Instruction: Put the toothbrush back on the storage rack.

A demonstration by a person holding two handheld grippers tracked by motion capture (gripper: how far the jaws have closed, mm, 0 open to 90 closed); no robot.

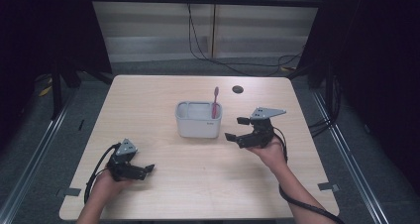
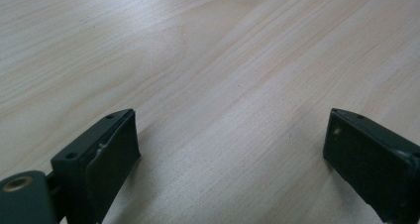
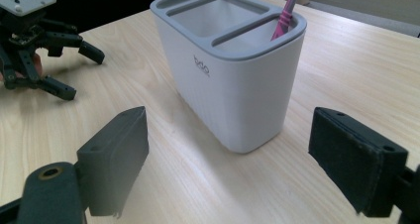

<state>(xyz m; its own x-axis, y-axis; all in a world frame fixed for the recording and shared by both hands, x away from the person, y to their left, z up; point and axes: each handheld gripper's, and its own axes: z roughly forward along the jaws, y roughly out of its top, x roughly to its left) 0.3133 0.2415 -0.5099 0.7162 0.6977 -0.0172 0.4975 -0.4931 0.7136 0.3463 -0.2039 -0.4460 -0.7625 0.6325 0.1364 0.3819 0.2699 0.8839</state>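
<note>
1. At the middle of the pale wooden table [image 1: 163, 184], a white toothbrush holder [image 1: 198, 125] with a grey rim stands upright, its top divided into compartments.
2. A pink toothbrush [image 1: 215, 101] stands in the holder's narrow compartment on the side nearest the right gripper, leaning slightly and rising well above the rim; in the right gripper view its handle [image 3: 288, 8] enters that end slot.
3. The right gripper [image 1: 236, 128], held in the person's right hand [image 1: 270, 152], hovers just beside the holder's right side, jaws spread wide with nothing between them; it touches neither holder nor brush.
4. In the right gripper view the holder [image 3: 233, 80] sits ahead of the two black pads [image 3: 354, 159], near but apart from them, with a small logo on its facing wall.
5. The left gripper [image 1: 147, 170] rests low near the table's front left corner, well apart from the holder, its jaws likewise spread; the left gripper view shows bare wood grain [image 2: 223, 75] between them.
6. A small dark round hole [image 1: 237, 89] marks the tabletop behind the holder, and black cables [image 1: 198, 40] trail across the floor beyond the table's far edge.
</note>
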